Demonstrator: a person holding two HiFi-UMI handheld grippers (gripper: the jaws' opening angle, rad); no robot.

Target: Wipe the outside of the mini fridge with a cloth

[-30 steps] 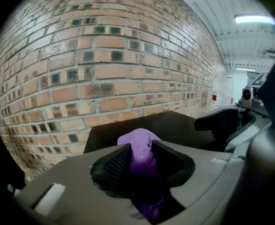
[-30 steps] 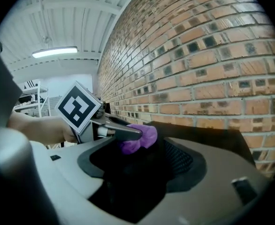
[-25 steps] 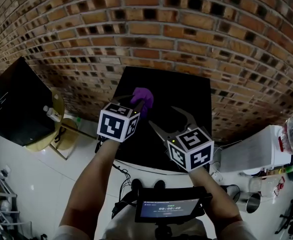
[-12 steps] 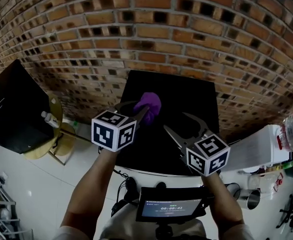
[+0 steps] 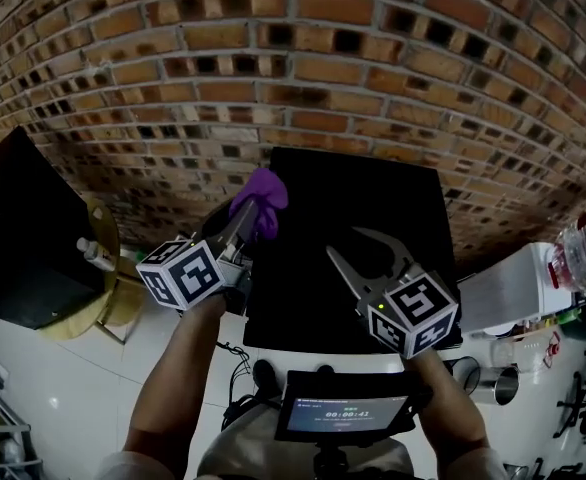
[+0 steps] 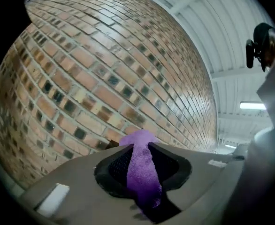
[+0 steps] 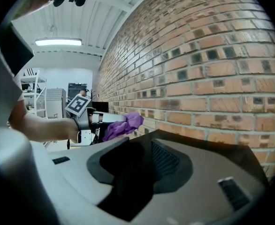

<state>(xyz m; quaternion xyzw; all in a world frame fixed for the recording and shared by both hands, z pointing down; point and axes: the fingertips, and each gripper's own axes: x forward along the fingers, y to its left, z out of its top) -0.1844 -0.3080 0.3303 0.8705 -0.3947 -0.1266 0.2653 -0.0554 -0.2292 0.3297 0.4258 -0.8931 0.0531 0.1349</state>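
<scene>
Nearest, below both claws: a small dark screen on a mount [image 5: 345, 414] at the person's chest. Left claw [image 5: 245, 220] is clenched on a bunched purple fabric cloth [image 5: 263, 193], a fold pinched between the pads and the rest sticking out past the tips. Right claw [image 5: 343, 241] is released; its jaws have just been closing, but nothing sits between them, only the dark surface underneath. That surface is the top of the black box-shaped mini fridge [image 5: 373, 198], directly under the right claw and just right of the left claw. The cloth hangs over the fridge's left rear edge; cannot tell if it touches. Progress, as a judgement: wiping looks under way at the top's left edge. No streaks or wet marks show, so how much is done cannot be told. The sides and front look still to do. Containers: a clear plastic bottle [image 5: 585, 258] well to the right of the right claw, contents unclear. A shiny metal cup [image 5: 501, 405] sits below and right of that claw, its inside dark. A small white-capped bottle [image 5: 95, 254] lies left of the left claw on a round yellowish stand [image 5: 113, 288], fill not readable. Farthest, beyond both claws: a red-brown brick wall [image 5: 293, 68] behind the fridge.
</scene>
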